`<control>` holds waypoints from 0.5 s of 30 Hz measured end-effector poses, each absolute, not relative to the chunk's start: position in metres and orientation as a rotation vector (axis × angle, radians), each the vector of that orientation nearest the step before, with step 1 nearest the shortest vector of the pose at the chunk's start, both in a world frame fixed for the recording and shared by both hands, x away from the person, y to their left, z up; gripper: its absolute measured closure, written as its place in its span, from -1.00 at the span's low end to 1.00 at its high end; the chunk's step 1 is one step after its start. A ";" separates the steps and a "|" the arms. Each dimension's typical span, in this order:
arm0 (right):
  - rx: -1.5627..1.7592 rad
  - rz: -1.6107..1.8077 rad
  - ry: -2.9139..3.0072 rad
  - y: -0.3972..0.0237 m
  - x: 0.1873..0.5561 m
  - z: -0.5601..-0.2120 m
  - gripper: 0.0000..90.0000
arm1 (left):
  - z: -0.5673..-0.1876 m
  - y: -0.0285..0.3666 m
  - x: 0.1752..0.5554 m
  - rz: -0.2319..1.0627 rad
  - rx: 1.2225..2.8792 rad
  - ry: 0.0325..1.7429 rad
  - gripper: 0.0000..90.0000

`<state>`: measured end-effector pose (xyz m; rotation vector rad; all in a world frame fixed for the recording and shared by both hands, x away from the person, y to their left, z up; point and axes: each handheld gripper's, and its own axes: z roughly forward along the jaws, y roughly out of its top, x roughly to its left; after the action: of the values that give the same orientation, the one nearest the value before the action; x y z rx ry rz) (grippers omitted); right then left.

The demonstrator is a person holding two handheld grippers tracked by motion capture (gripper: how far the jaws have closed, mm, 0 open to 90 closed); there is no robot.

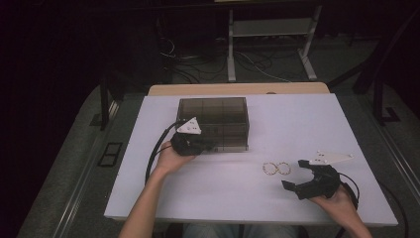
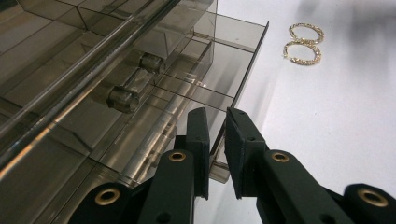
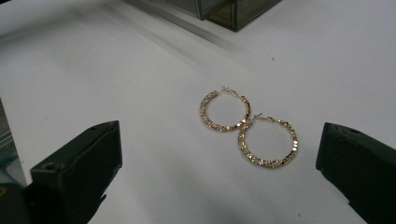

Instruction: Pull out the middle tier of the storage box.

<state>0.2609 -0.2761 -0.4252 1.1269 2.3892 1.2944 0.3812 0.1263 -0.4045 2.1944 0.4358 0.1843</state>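
left gripper view has the left gripper (image 2: 217, 154) with its jaws nearly closed, pinching the clear knob on the front of a pulled-out drawer (image 2: 243, 65) of the smoky plastic organizer box (image 1: 214, 121) — right gripper (image 1: 296, 174), jaws wide apart and holding nothing, rests on the white table (image 1: 223, 183) just beside two gold hoop earrings (image 3: 247, 126) lying touching each other.

A white worktop (image 1: 307, 124) fills the middle of the high view, with a strip of pale wood (image 1: 237, 89) along its far edge. Grey carpeted floor (image 1: 74, 163) surrounds it. At the upper centre stand white metal frame legs (image 1: 231, 49) among tangled cables (image 1: 198, 64). The room's edges fall into darkness.
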 end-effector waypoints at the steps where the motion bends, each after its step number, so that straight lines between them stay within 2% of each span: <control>1: 1.127 1.295 2.389 -0.276 0.261 -0.425 -1.00 | -0.405 0.126 0.381 0.184 2.193 0.436 0.75; 15: 1.124 1.296 2.389 -0.276 0.261 -0.425 -1.00 | -0.407 0.128 0.375 0.177 2.187 0.436 0.75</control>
<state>0.2608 -0.2759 -0.4253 1.1244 2.3888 1.2956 0.3750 0.1276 -0.4069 2.1872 0.4359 0.1767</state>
